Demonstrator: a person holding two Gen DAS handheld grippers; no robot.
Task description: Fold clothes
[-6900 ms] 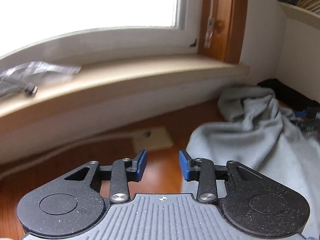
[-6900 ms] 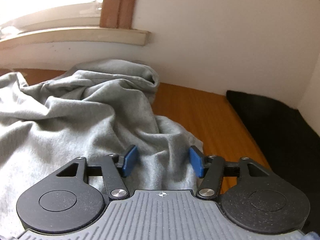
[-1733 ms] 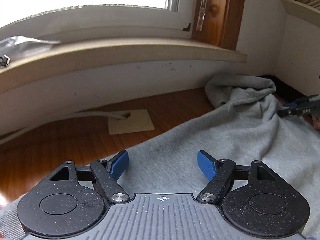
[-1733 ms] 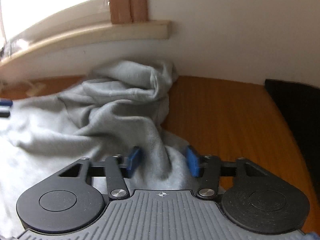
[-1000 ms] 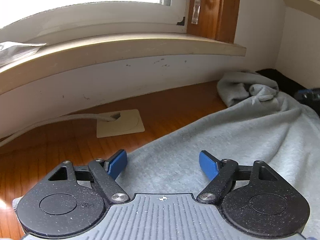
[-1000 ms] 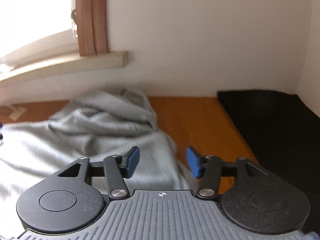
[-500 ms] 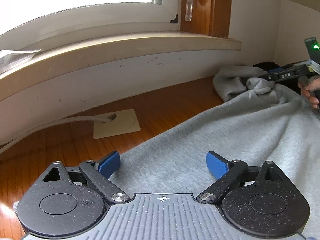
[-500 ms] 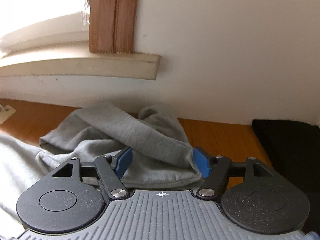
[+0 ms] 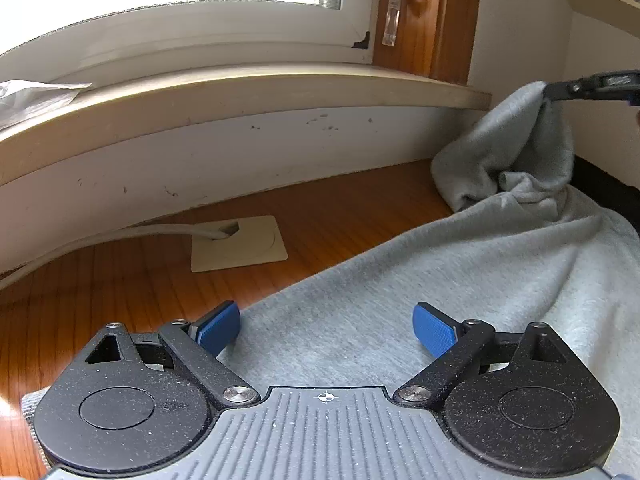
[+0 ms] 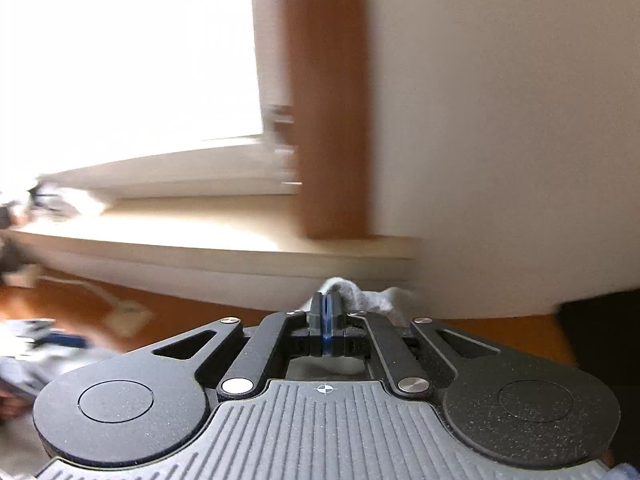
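Observation:
A grey sweatshirt (image 9: 460, 272) lies spread over the wooden tabletop (image 9: 120, 280) in the left wrist view. My left gripper (image 9: 326, 330) stands wide open low over its near part, blue pads apart, with cloth lying between them unpinched. At the far right my right gripper (image 9: 554, 90) is shut on a bunched end of the sweatshirt and holds it lifted above the table. In the blurred right wrist view the right gripper (image 10: 326, 316) shows its blue pads pressed together, with a tuft of the grey sweatshirt (image 10: 360, 296) sticking out past the fingertips.
A window sill (image 9: 240, 88) runs along the wall behind the table, with a clear plastic bag (image 9: 32, 96) at its left end. A beige cable plate (image 9: 238, 244) with a white cable sits on the wood. A black mat (image 10: 600, 320) lies at the right.
My right gripper has shut on the bunched far end of the sweatshirt and lifted it up off the table. The left gripper has kept still, with its jaws a little wider than a second ago.

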